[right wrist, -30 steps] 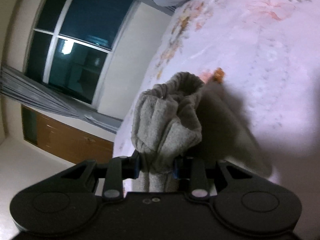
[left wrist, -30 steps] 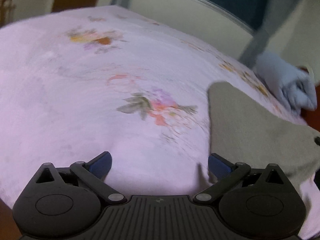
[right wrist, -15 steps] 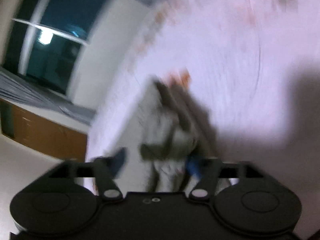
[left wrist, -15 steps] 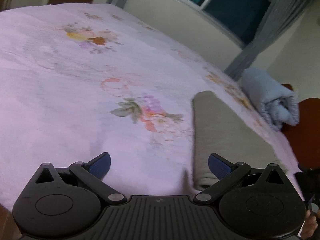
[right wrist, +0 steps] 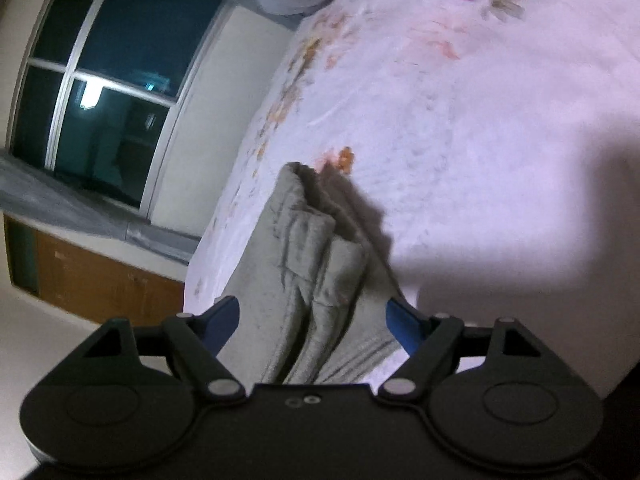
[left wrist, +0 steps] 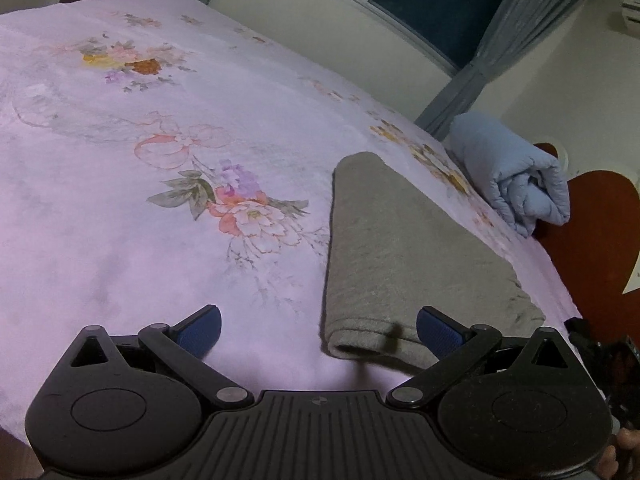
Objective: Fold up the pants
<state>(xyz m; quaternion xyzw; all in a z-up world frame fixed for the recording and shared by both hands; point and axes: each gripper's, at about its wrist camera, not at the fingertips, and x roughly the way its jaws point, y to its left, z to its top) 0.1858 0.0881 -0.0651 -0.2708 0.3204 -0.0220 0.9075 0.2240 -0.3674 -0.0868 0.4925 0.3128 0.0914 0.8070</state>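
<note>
The grey pants (left wrist: 404,256) lie folded in a long flat strip on the pink floral bedspread (left wrist: 120,200), right of centre in the left wrist view. My left gripper (left wrist: 318,330) is open and empty, its right pad (left wrist: 438,336) over the pants' near folded end. In the right wrist view the pants (right wrist: 320,272) lie bunched in folds between the open jaws of my right gripper (right wrist: 312,322), which is not clamped on them.
A rolled light blue blanket (left wrist: 516,178) lies at the bed's far right, by a reddish-brown headboard (left wrist: 600,248). A dark window with grey curtains (left wrist: 436,8) stands behind the bed. A wooden cabinet (right wrist: 92,280) shows in the right wrist view.
My right gripper has opened and let go of the pants, which have dropped onto the bed. The left gripper has pulled back a little and stays open.
</note>
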